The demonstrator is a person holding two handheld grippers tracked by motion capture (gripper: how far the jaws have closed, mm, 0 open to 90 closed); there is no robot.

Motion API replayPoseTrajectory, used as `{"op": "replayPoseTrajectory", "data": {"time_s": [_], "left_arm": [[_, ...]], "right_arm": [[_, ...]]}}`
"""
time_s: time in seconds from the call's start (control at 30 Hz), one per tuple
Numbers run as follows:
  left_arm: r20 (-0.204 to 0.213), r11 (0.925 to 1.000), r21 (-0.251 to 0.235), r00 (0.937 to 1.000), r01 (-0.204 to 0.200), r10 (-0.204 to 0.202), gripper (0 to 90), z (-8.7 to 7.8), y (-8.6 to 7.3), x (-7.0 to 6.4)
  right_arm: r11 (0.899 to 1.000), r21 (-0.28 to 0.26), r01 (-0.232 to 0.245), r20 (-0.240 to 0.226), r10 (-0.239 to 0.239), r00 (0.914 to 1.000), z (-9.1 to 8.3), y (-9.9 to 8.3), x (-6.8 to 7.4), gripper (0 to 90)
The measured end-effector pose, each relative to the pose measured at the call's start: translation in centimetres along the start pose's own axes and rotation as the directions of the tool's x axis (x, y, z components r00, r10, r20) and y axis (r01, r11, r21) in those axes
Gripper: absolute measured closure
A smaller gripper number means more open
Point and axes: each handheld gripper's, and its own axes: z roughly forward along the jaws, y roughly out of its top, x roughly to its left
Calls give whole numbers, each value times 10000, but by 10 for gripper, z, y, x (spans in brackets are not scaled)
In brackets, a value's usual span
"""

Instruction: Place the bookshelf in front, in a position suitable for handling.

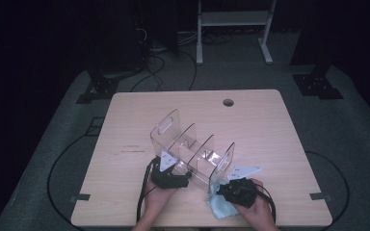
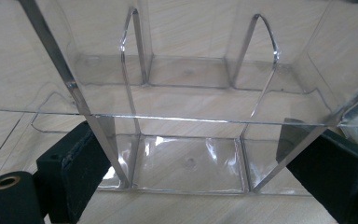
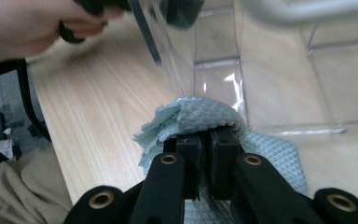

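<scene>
**Cloth at the near end wall of the clear rack**

Clear acrylic divider rack [image 1: 192, 149] stands on the desk [image 1: 270, 134], long axis running from far-left to near-right in the high view. Several upright partitions, all compartments bare.

Left tool [image 1: 172, 179]: sits at the rack's near long side. In the left gripper view its jaws are spread wide, one pad [image 2: 77, 163] at each side of the frame, with the rack's near wall and two partitions standing between them. Whether the pads press the acrylic or just bracket it, cannot tell. It looks like a bracing hold.

Right tool [image 3: 205, 140]: jaws pressed together, pinching a fold of pale blue-green quilted cloth [image 3: 200, 116]. The cloth bunches over the jaw tips and drapes down onto the desk beneath. In the high view the cloth [image 1: 220, 208] lies at the rack's near-right end, close to the desk's near edge.

Key relation: the rack's near end wall lies straight ahead of the right tool, just beyond the cloth bunch, touching or almost touching. The right hand is the nearer one to that wall. Judged: wiping work, next stroke goes forward and up against that end panel, across the rack's long axis, while the left side steadies.
</scene>
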Motion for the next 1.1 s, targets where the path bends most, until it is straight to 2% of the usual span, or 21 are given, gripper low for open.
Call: {"op": "replayPoseTrajectory", "data": {"time_s": [0.13,0.27,0.37,0.43,0.53,0.73,0.83,0.97,1.03,1.1], "left_arm": [[13,10000,7,10000,-5,5,86,0,0,0],[-18,10000,-16,10000,12,-12,86,0,0,0],[-9,10000,-17,10000,15,-15,86,0,0,-1],[12,10000,6,10000,23,-23,86,0,0,-1],[-2,10000,18,10000,7,-7,87,0,0,-1],[25,10000,13,10000,2,-2,86,1,0,0],[45,10000,23,10000,-9,8,86,0,0,0],[88,10000,16,10000,-19,18,86,-1,0,0],[103,10000,17,9999,-31,31,86,-1,-1,0],[113,10000,-6,9999,-19,19,86,-1,-1,0]], "right_arm": [[9988,484,-85,-7,85,10000,11,-7,-4,851],[9981,585,-183,-106,190,9998,13,-8,-2,851],[9969,704,343,-540,-305,9981,14,-8,11,851],[9950,779,624,-346,-599,9976,16,-5,13,852],[9969,783,12,-695,43,9976,14,-4,1,852],[9952,959,169,-529,-119,9985,11,-3,-6,851],[9960,891,104,-67,-98,9999,7,-5,-11,851],[9971,721,-229,573,187,9982,3,-3,-25,851],[9966,642,-507,659,465,9967,4,-3,-33,851],[9970,594,-495,595,460,9972,4,-3,-31,851]]}}
